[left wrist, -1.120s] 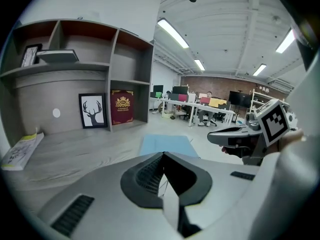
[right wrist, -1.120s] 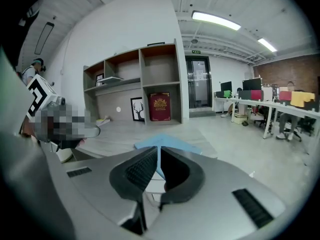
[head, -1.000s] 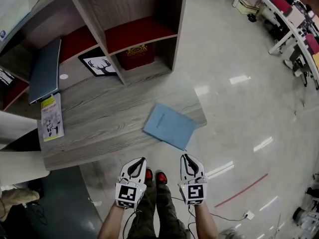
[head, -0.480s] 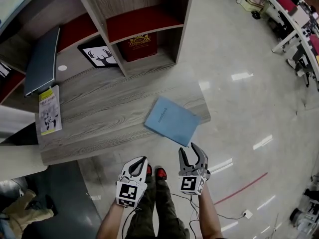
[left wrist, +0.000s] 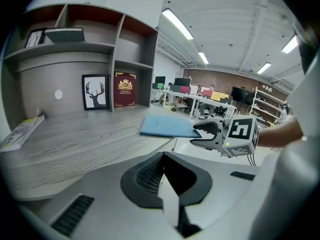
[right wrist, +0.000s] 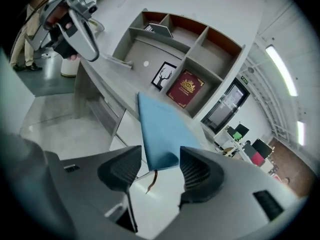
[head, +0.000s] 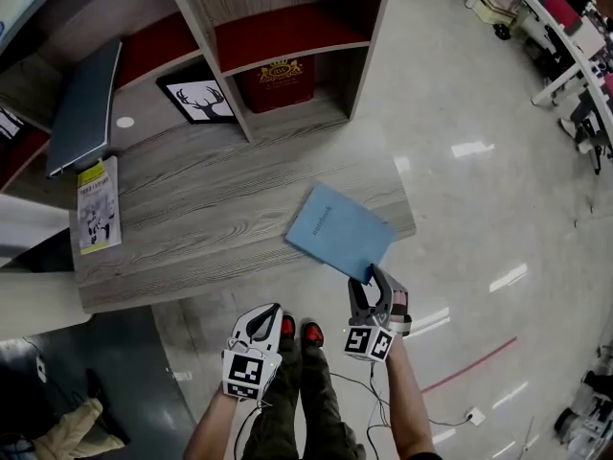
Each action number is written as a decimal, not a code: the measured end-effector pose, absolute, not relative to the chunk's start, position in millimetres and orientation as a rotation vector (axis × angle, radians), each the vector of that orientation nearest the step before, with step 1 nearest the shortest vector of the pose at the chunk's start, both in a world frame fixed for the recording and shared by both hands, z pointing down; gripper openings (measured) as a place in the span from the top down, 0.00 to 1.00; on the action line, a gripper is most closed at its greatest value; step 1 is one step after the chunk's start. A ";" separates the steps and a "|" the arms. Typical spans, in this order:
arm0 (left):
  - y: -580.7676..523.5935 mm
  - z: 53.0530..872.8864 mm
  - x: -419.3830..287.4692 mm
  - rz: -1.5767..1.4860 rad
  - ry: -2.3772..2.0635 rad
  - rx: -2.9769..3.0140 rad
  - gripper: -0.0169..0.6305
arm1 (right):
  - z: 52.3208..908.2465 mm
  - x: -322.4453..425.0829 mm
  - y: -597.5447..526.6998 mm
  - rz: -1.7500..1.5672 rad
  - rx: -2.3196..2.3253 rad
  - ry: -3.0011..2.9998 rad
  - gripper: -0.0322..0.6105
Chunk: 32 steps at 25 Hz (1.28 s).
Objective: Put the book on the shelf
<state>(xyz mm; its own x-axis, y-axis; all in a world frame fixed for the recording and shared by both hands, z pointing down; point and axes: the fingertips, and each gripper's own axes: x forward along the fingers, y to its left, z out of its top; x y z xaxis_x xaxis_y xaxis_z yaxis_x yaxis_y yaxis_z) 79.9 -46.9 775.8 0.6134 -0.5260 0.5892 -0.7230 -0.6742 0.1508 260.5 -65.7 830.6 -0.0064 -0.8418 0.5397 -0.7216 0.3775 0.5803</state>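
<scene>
A light blue book (head: 340,230) lies flat on the wooden desk (head: 192,218), with its near corner hanging over the desk's front right edge. My right gripper (head: 378,286) is rolled on its side at that corner. Its jaws have just been opening, and in the right gripper view (right wrist: 157,166) the book's corner (right wrist: 160,129) sits between the two pads with a gap still showing. My left gripper (head: 263,322) hangs shut and empty in front of the desk, left of the right one. From the left gripper view (left wrist: 167,181) the book (left wrist: 167,126) lies ahead.
Behind the desk stands a shelf unit (head: 287,36) with red-backed compartments, a deer picture (head: 199,99) and a red book (head: 280,82). A grey flat item (head: 84,108) and a yellow booklet (head: 98,204) lie at the left. Office desks (head: 565,56) stand at the far right.
The right gripper rolled onto its side, opened its jaws and moved forward to the book's overhanging corner. The left gripper has stayed in about the same place, still shut.
</scene>
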 end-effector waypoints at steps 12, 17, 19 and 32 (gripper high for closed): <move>-53.2 778.1 71.6 0.740 -1.011 2.446 0.96 | 825.4 263.1 -76.5 -0.179 1.390 -1.730 0.62; -57.3 768.6 71.8 0.730 -1.017 2.454 0.96 | 809.7 266.5 -81.8 -0.155 1.391 -1.757 0.73; -59.0 763.3 71.6 0.724 -1.022 2.459 0.96 | 803.7 265.7 -83.1 -0.133 1.389 -1.775 0.76; -68.4 706.8 62.6 0.671 -1.082 2.500 0.96 | 754.3 262.9 -79.2 0.205 1.552 -1.966 0.85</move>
<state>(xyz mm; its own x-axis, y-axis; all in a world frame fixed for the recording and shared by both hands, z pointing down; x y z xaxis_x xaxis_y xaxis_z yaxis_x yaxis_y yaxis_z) 62.6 -68.4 706.8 0.5998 -0.5891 0.5414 -0.7469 -0.6549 0.1149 262.9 -79.2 754.3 -0.1192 -0.8260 0.5509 -0.9220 0.2979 0.2472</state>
